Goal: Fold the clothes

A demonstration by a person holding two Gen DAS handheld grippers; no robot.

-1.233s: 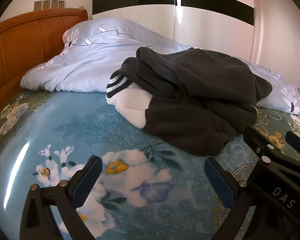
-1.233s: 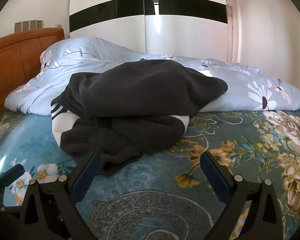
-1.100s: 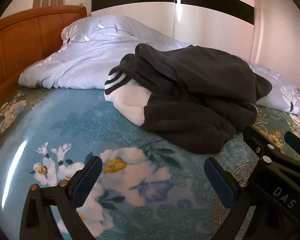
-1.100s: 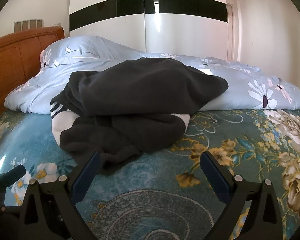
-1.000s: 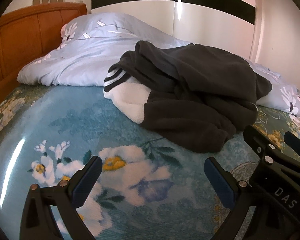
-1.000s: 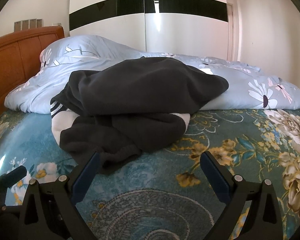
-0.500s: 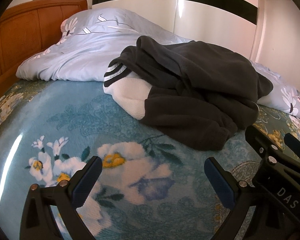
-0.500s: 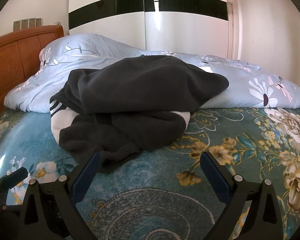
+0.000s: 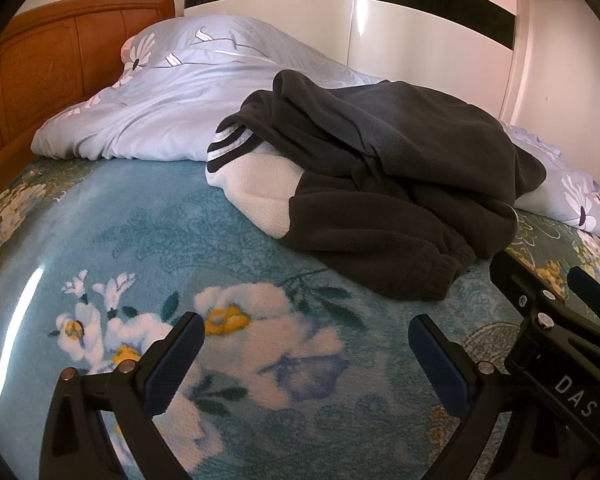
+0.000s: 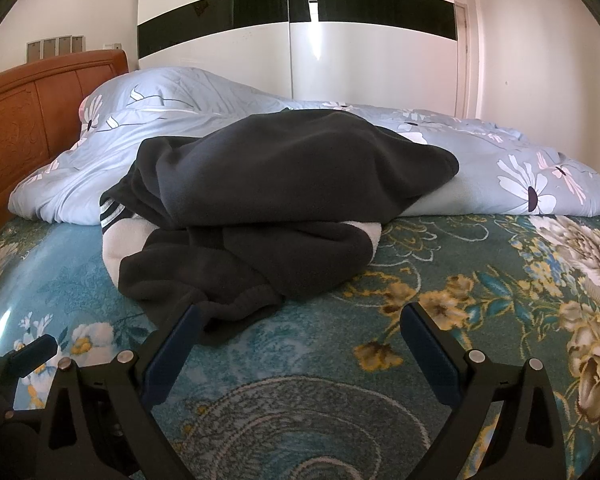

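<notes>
A crumpled dark grey fleece garment [image 9: 380,168] with a white inner lining [image 9: 260,192] and white stripes lies in a heap on the bed, partly over the quilt. In the right wrist view the same dark garment [image 10: 284,208] sits straight ahead, its cuff [image 10: 236,308] close to the left fingertip. My left gripper [image 9: 306,332] is open above the floral blanket, short of the garment. My right gripper [image 10: 300,320] is open too, nothing between its fingers. The right gripper's body [image 9: 556,340] shows at the right edge of the left wrist view.
A teal floral blanket [image 10: 440,320] covers the bed. A pale blue flowered quilt [image 9: 188,96] is bunched behind the garment. An orange wooden headboard [image 9: 40,68] stands at the left. White wardrobe doors [image 10: 300,52] with a black band rise behind the bed.
Both grippers have crept slightly forward towards the garment, which looms a little larger. Both stay open; the garment has not moved.
</notes>
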